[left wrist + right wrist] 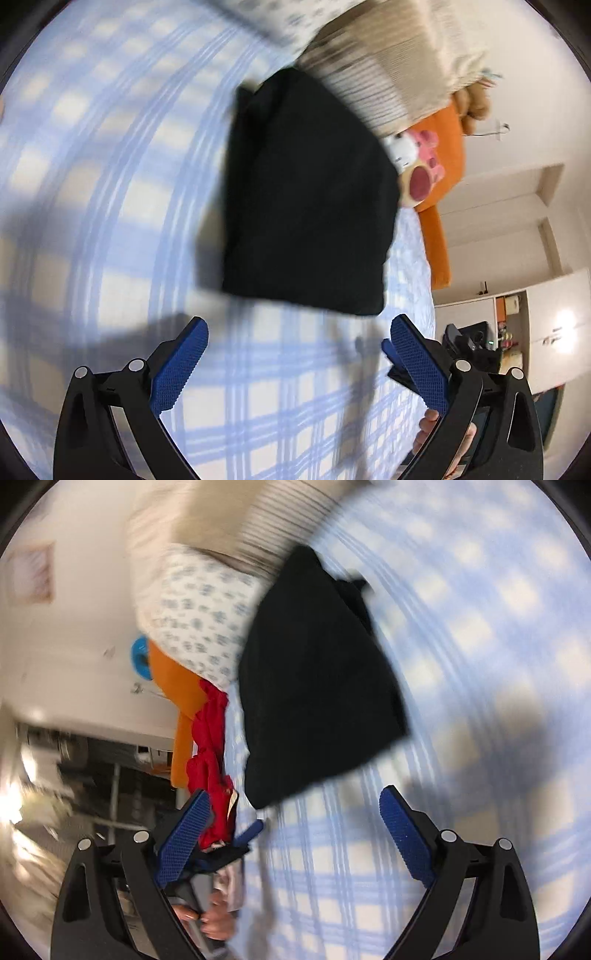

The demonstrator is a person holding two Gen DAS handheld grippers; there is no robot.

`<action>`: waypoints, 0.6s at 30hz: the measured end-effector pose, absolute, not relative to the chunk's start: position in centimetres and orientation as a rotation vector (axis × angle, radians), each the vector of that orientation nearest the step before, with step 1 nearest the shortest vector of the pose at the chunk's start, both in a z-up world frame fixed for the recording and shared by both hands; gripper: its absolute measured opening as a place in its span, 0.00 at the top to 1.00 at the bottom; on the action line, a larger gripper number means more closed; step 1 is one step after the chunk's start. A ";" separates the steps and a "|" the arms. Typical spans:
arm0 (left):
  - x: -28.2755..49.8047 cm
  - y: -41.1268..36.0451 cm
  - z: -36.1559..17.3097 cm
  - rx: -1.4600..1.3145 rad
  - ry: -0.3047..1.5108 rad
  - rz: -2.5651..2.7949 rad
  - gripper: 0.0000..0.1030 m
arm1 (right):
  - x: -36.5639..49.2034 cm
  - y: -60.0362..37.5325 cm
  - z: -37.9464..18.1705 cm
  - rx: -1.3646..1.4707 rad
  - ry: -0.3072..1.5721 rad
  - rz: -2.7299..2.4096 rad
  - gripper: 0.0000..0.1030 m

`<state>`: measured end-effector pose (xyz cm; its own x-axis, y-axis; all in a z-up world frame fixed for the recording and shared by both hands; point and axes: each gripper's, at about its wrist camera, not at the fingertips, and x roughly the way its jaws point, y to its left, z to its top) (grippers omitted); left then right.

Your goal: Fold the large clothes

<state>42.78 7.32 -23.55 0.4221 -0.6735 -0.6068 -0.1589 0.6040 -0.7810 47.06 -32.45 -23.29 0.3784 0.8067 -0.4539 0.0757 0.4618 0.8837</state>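
A black garment (306,199) lies folded into a compact block on the blue-and-white checked bed sheet (110,184). My left gripper (299,354) hangs just short of its near edge, open, with only sheet between the blue pads (181,365). In the right wrist view the same black garment (317,686) sits ahead and slightly left of my right gripper (295,830), which is also open and holds nothing. The other gripper and the hand holding it show beside each gripper's inner finger. Both views are motion-blurred.
Pillows and a striped cushion (373,77) crowd the head of the bed behind the garment, with a pink plush toy (417,162) and an orange headboard (439,206). A red cloth (210,746) hangs at the bed's edge. White cupboards (517,295) stand beyond.
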 end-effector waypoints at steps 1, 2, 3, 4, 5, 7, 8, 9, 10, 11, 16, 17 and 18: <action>42.7 7.2 -24.1 -0.915 1.124 -0.384 0.03 | 47.2 -32.1 -24.2 1.011 1.115 0.573 0.12; 42.6 7.1 -24.4 -0.921 1.110 -0.378 0.03 | 47.5 -31.9 -25.0 1.020 1.125 0.558 0.12; 42.8 7.0 -24.3 -0.927 1.085 -0.386 0.03 | 47.9 -31.9 -25.5 1.032 1.126 0.542 0.12; 43.2 7.0 -24.3 -0.933 1.074 -0.395 0.03 | 48.3 -31.8 -26.0 1.050 1.123 0.525 0.12; 44.0 6.7 -24.4 -0.945 1.072 -0.403 0.03 | 48.6 -31.6 -26.3 1.058 1.118 0.521 0.12; 45.0 6.7 -24.8 -0.976 1.066 -0.408 0.03 | 49.6 -30.9 -25.8 1.034 1.108 0.533 0.11; 45.7 6.6 -24.9 -0.988 1.065 -0.418 0.03 | 50.3 -30.5 -25.7 1.022 1.114 0.539 0.11; 46.4 6.5 -24.9 -0.992 1.064 -0.426 0.03 | 51.1 -30.2 -25.6 1.019 1.124 0.536 0.11; 47.1 6.6 -24.9 -0.997 1.062 -0.436 0.03 | 52.0 -30.0 -25.6 1.022 1.132 0.534 0.11; 48.2 6.6 -25.0 -1.002 1.069 -0.452 0.03 | 52.6 -29.8 -25.6 1.025 1.138 0.533 0.11; 52.5 6.6 -25.1 -0.968 1.113 -0.489 0.03 | 57.0 -28.0 -25.7 1.007 1.226 0.555 0.04; 53.5 6.6 -25.1 -0.950 1.132 -0.495 0.03 | 57.5 -27.8 -25.6 0.996 1.240 0.556 0.04; 54.3 6.4 -25.1 -0.943 1.149 -0.499 0.03 | 58.2 -27.6 -25.5 0.990 1.255 0.558 0.04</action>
